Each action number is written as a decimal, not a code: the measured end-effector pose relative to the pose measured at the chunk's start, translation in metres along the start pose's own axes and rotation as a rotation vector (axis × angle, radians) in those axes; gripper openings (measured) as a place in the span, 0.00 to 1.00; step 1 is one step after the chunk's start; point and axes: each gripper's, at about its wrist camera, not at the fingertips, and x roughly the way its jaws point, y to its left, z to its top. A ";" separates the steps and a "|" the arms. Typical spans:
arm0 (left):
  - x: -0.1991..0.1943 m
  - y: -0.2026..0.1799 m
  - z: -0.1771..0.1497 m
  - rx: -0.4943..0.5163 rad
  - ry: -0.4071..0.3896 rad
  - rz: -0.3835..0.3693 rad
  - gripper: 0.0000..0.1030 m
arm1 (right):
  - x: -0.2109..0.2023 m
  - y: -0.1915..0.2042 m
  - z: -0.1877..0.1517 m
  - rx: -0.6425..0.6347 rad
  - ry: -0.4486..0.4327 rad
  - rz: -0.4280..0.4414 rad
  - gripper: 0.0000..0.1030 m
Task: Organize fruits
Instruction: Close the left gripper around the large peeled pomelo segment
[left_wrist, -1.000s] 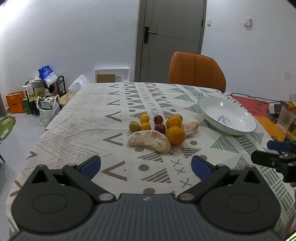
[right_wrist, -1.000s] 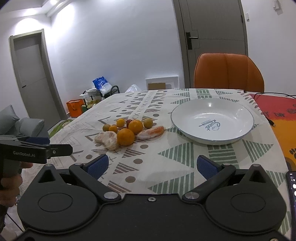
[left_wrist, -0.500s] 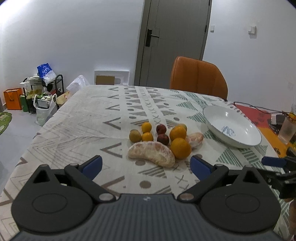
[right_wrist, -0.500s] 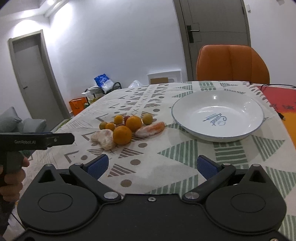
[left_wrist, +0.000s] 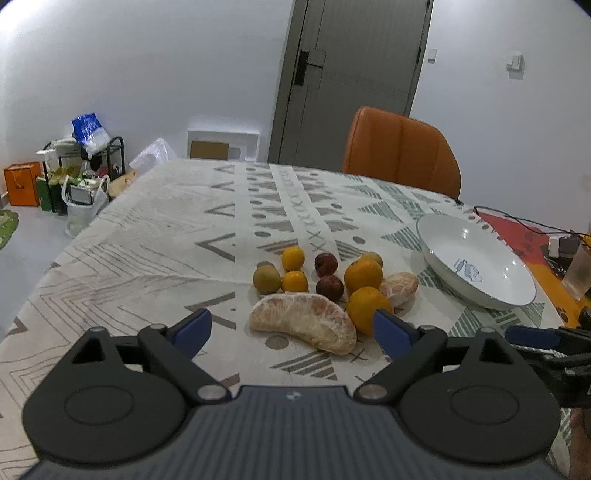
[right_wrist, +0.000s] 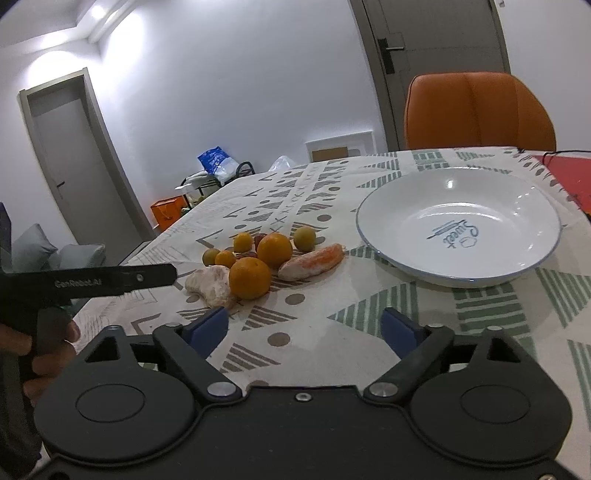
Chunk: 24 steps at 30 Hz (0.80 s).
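Note:
A cluster of fruit lies on the patterned tablecloth (left_wrist: 155, 236): a large peeled pomelo segment (left_wrist: 304, 321), a smaller peeled segment (left_wrist: 400, 288), two oranges (left_wrist: 365, 304), small yellow citrus (left_wrist: 293, 258), two dark red plums (left_wrist: 327, 263) and a green fruit (left_wrist: 266, 279). An empty white bowl (left_wrist: 476, 266) sits to the right of them. My left gripper (left_wrist: 291, 328) is open, just short of the large segment. My right gripper (right_wrist: 304, 326) is open and empty over the cloth, in front of the bowl (right_wrist: 458, 225) and the fruit (right_wrist: 249, 277).
An orange chair (left_wrist: 400, 151) stands at the table's far side. A cable and a clear cup (left_wrist: 578, 271) sit on the red-orange mat at the right edge. A rack with bags (left_wrist: 77, 173) stands on the floor left of the table.
Both grippers have moved forward and lower toward the table. The fruit now sits closer to the left gripper and the bowl closer to the right gripper. Both stay open.

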 end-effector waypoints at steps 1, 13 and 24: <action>0.003 0.000 0.000 0.002 0.010 -0.005 0.91 | 0.002 0.000 0.001 0.004 0.004 0.008 0.82; 0.031 -0.006 -0.001 0.030 0.071 -0.022 0.93 | 0.023 -0.004 0.011 0.037 0.039 0.051 0.71; 0.058 -0.011 -0.002 0.078 0.127 0.001 0.93 | 0.037 -0.009 0.015 0.063 0.064 0.055 0.71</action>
